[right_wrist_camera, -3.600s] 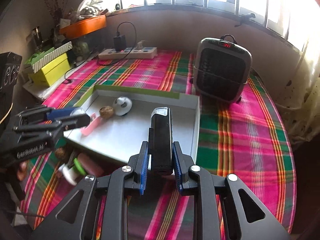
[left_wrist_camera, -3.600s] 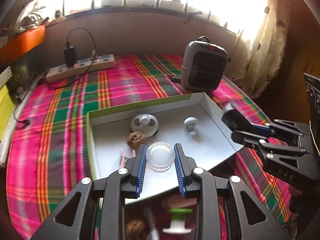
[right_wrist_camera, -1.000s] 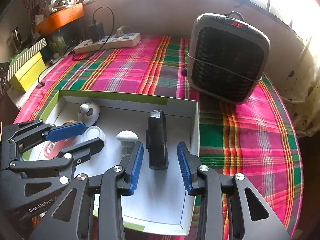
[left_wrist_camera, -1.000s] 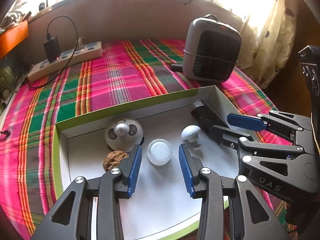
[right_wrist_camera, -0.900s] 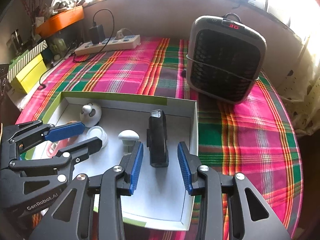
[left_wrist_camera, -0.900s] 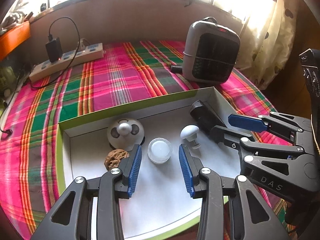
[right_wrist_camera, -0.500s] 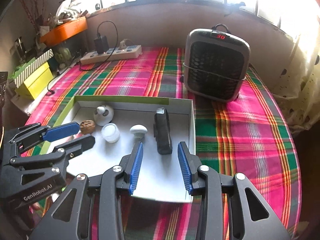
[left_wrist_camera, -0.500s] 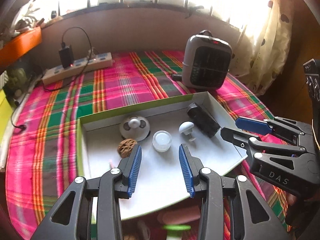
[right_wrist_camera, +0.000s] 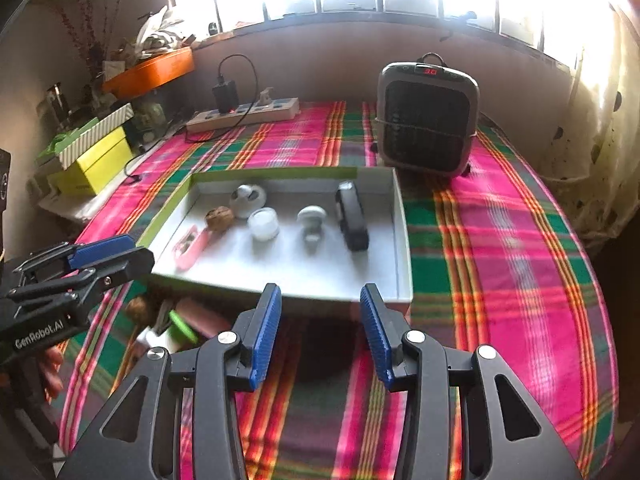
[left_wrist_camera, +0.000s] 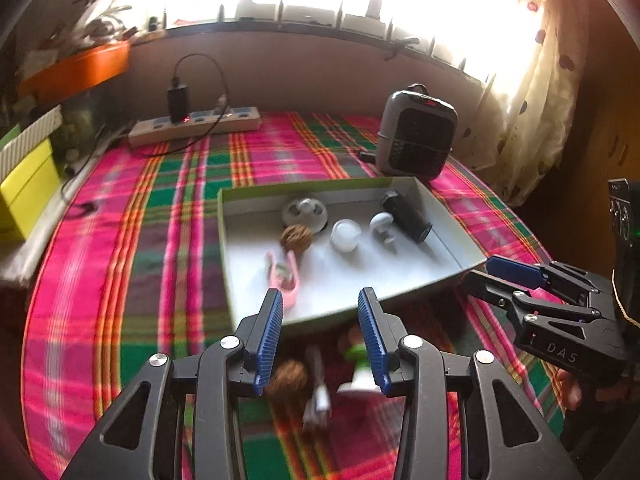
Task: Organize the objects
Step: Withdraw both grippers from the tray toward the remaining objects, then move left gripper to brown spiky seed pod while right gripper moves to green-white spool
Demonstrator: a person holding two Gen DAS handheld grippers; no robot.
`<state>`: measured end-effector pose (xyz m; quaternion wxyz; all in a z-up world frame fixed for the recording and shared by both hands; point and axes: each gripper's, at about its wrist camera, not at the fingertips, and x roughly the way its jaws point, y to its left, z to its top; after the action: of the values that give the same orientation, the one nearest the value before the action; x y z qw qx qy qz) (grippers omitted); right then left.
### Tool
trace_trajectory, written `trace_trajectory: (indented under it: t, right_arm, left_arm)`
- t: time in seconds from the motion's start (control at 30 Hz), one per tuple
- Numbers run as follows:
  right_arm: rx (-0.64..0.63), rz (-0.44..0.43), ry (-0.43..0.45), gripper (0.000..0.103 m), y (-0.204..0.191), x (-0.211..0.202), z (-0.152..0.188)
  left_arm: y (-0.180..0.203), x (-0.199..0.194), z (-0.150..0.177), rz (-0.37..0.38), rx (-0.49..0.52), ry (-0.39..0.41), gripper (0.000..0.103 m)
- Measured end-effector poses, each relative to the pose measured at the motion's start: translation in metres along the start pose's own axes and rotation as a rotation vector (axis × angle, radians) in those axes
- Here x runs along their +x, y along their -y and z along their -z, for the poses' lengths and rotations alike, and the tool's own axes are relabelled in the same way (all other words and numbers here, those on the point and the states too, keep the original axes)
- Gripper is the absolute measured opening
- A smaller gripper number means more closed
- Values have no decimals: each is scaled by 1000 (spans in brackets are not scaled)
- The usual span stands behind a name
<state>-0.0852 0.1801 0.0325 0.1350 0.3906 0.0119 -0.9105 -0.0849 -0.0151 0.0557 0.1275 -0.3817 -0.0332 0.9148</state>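
**A:** What has just changed?

**B:** A second ago both my claws were down over the tray (right_wrist_camera: 402, 236), the left claw (left_wrist_camera: 320, 338) around the clear round jar (left_wrist_camera: 346, 235) and the right claw (right_wrist_camera: 320, 334) around the black lamp (right_wrist_camera: 352, 216). Now both have pulled back past the tray's near edge, and those two things lie inside on their own.

**A:** So nothing is held?

**B:** Nothing. My left claw is wide, with only air between its pads. My right claw's jaws are opening, and there is nothing between them either.

**A:** Where is everything now?

**B:** In the right wrist view the tray holds a row: the pink clip (right_wrist_camera: 188, 246) at nine o'clock, then the walnut (right_wrist_camera: 219, 218), the white ball toy (right_wrist_camera: 248, 195), the jar, the white knob (right_wrist_camera: 312, 216), and the lamp at three o'clock by the right wall.

**A:** Is the job finished, then?

**B:** I judge not. On the plaid surface (right_wrist_camera: 500, 240), at six o'clock from the tray, loose things wait: a second walnut (left_wrist_camera: 286, 378), a green-and-white spool (left_wrist_camera: 358, 368) and a white stick-like piece (left_wrist_camera: 318, 396) (too blurred to name). They lie just under my left claw.

**A:** And the meaning of that?

**B:** Two placings look done, so my guess is those leftovers come next.
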Motion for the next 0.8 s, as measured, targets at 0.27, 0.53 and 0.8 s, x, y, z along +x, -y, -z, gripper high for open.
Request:
trace_trajectory:
  t: [0.27, 0.53, 0.8]
  right_arm:
    - [-5, -42, 10, 43, -15, -5, 20]
    - [-33, -70, 0, 44, -28, -5, 33]
    - [-28, -56, -10, 45, -29, -6, 38]
  left_arm:
    - [-14, -15, 32, 12, -63, -7, 39]
    - [-13, -5, 51, 16, -40, -67, 40]
    - [-12, 10, 54, 7, -20, -107, 40]
